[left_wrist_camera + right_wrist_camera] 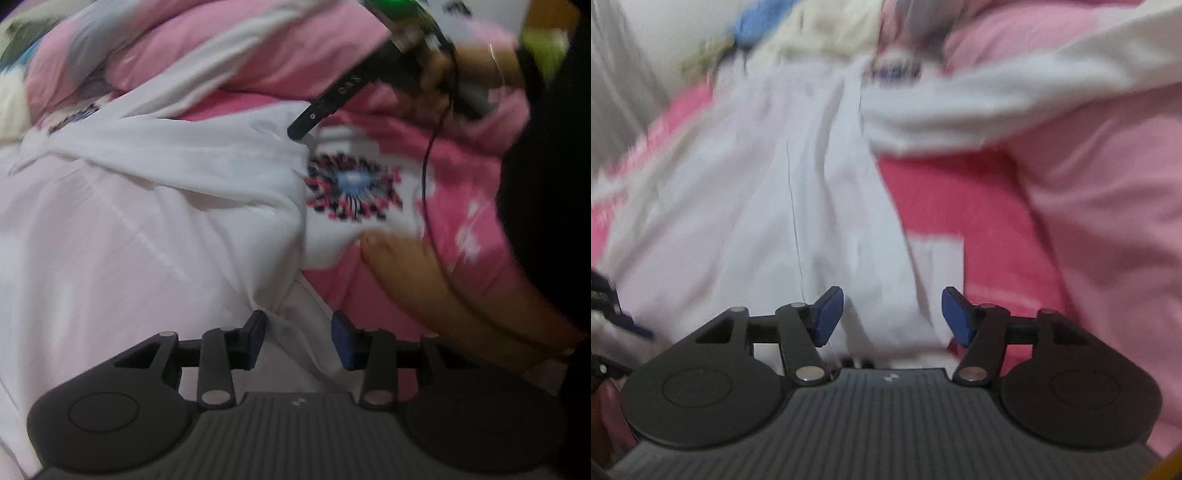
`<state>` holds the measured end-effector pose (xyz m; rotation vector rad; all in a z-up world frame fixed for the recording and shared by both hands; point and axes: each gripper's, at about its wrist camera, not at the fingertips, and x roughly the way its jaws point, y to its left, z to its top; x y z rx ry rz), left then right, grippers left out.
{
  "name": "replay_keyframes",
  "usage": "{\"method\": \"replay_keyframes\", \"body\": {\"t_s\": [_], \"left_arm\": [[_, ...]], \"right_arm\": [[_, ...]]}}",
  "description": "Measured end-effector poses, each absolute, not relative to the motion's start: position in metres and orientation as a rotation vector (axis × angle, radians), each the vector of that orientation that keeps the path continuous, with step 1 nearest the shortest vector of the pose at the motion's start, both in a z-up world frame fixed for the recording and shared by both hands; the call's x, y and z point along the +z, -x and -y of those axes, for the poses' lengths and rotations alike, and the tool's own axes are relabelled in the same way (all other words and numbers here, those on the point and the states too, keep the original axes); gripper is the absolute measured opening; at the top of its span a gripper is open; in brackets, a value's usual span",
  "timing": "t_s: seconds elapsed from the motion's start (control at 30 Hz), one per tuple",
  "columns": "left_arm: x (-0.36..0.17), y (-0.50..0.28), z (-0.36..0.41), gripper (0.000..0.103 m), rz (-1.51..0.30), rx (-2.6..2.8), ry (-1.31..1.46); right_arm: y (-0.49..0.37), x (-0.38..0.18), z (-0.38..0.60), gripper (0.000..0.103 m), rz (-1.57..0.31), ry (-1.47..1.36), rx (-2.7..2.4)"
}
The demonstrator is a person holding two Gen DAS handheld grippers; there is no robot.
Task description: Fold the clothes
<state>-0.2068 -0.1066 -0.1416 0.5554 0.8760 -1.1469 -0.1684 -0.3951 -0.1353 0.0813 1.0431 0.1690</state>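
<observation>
A white garment [122,229] lies spread and creased on a pink bedspread [469,192]. It carries a round red, black and blue print [352,188]. My left gripper [298,334] is open, its blue pads either side of a white fold at the garment's near edge. The right gripper's finger [328,107] reaches in from the upper right of the left wrist view, its tip at the cloth by the print. In the right wrist view my right gripper [892,317] is open over the same white garment [768,206], with cloth between the pads. Both views are blurred.
A bunched pink and white quilt [207,48] lies behind the garment; it also fills the right side of the right wrist view [1108,206]. A bare forearm [436,288] and a dark sleeve cross the right of the left wrist view. A pale patterned pillow [820,29] lies at the back.
</observation>
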Motion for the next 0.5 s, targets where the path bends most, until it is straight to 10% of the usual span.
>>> {"method": "replay_keyframes", "body": {"t_s": [0.03,0.1,0.23,0.5], "left_arm": [[-0.146,0.210,0.111,0.040,-0.864,-1.132,-0.588],[-0.152,0.215,0.111,0.039,-0.845,-1.100,-0.620],[-0.150,0.211,0.103,0.006,-0.832,-1.009,-0.558],[-0.130,0.170,0.073,0.006,-0.926,-0.846,-0.297]], "right_arm": [[0.167,-0.138,0.391,0.006,-1.092,-0.059,0.177],[0.165,-0.133,0.386,0.003,-1.160,-0.054,0.202],[0.143,-0.102,0.384,0.002,-1.192,-0.251,0.283],[0.042,-0.062,0.383,0.003,-0.949,-0.733,0.440]]}}
